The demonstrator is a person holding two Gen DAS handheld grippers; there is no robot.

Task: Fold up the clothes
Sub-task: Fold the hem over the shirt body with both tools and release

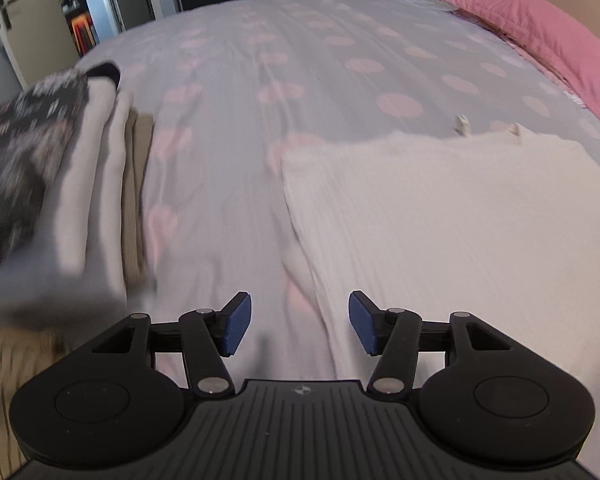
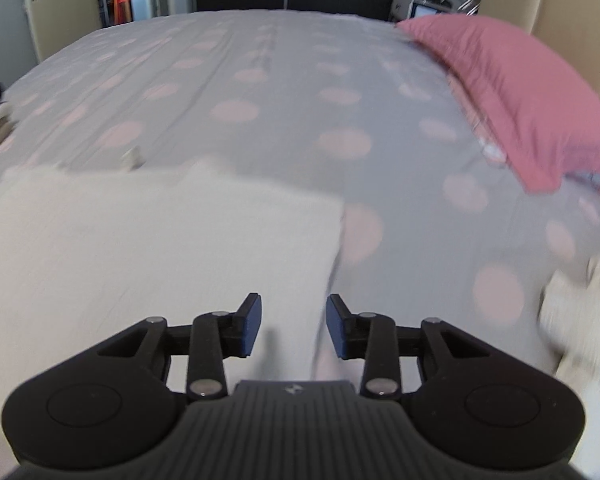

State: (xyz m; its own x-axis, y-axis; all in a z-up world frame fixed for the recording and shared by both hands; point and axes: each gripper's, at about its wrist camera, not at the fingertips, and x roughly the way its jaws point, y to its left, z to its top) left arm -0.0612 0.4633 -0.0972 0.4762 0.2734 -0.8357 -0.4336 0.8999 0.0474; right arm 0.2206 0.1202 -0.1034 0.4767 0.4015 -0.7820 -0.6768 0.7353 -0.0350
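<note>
A folded cream ribbed garment (image 1: pixel 452 216) lies flat on the bed, in the right half of the left wrist view and the left half of the right wrist view (image 2: pixel 148 240). My left gripper (image 1: pixel 299 322) hovers open above its near left edge, nothing between the blue pads. My right gripper (image 2: pixel 294 326) hovers open above its near right edge, also with nothing held. A stack of folded clothes (image 1: pixel 60 184), topped by a dark patterned piece, sits to the left.
The bed has a grey sheet with pink dots (image 1: pixel 300 80). A pink pillow (image 2: pixel 520 92) lies at the far right by a beige headboard (image 2: pixel 572 12). A pale crumpled cloth (image 2: pixel 580 320) lies at the right edge. A door and dark wardrobe stand beyond the bed.
</note>
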